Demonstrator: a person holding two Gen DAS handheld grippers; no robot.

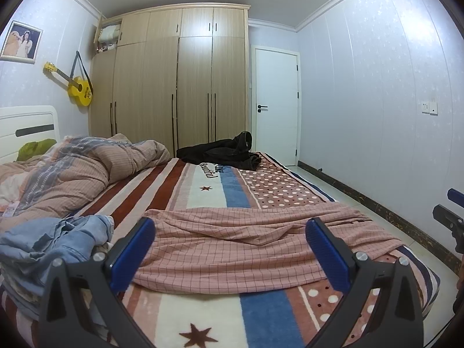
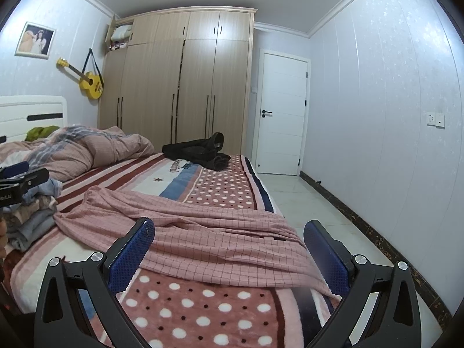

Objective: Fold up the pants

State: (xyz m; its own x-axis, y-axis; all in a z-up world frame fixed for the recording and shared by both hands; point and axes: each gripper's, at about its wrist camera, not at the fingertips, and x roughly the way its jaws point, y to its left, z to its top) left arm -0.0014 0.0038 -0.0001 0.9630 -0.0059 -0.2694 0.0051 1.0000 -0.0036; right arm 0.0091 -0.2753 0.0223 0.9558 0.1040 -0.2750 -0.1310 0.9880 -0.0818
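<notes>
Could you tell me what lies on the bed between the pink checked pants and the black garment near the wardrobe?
Nothing: between the pink checked pants and black garment only bare striped, dotted blanket shows, in both wrist views.

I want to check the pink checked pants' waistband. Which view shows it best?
The right wrist view: the gathered waistband lies in plain sight at the pink checked pants' far left end. The left wrist view shows the pants spread wide, the waistband indistinct.
</notes>
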